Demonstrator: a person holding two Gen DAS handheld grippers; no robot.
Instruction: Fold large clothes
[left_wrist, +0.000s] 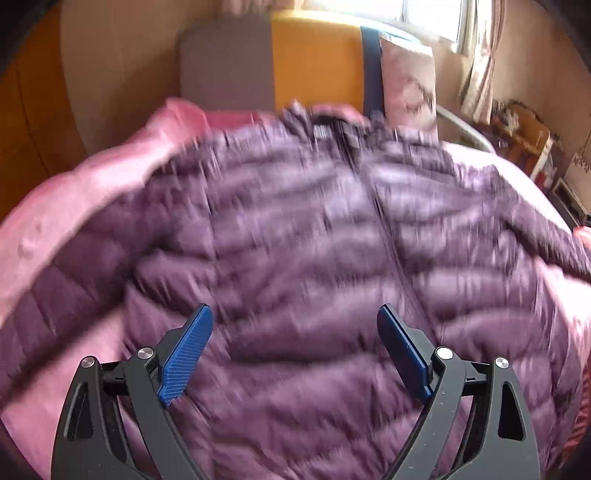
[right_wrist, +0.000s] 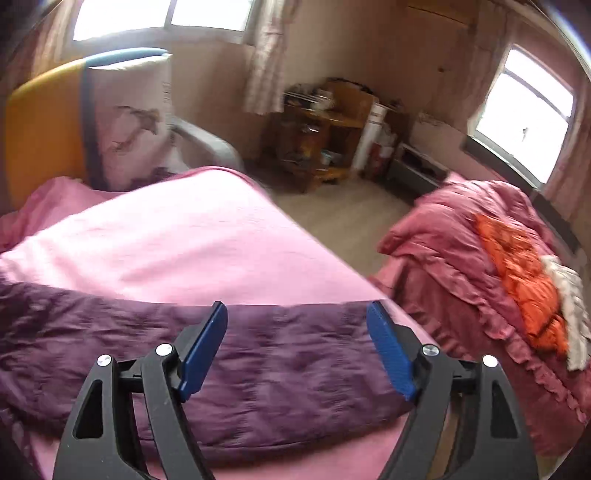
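Note:
A purple quilted puffer jacket (left_wrist: 303, 236) lies spread front-up on a pink bed sheet (left_wrist: 92, 192), zipper running down its middle, collar toward the headboard. My left gripper (left_wrist: 294, 314) is open and empty, hovering over the jacket's lower front. In the right wrist view one sleeve of the jacket (right_wrist: 258, 362) stretches across the sheet (right_wrist: 184, 240) near the bed's edge. My right gripper (right_wrist: 297, 310) is open and empty just above that sleeve. The left wrist view is blurred by motion.
An orange and grey headboard (left_wrist: 288, 62) and a pillow (right_wrist: 136, 118) stand at the bed's head. A second bed (right_wrist: 461, 258) at the right holds an orange garment (right_wrist: 524, 280). A wooden shelf (right_wrist: 325, 133) stands by the far wall, with bare floor (right_wrist: 343, 221) between the beds.

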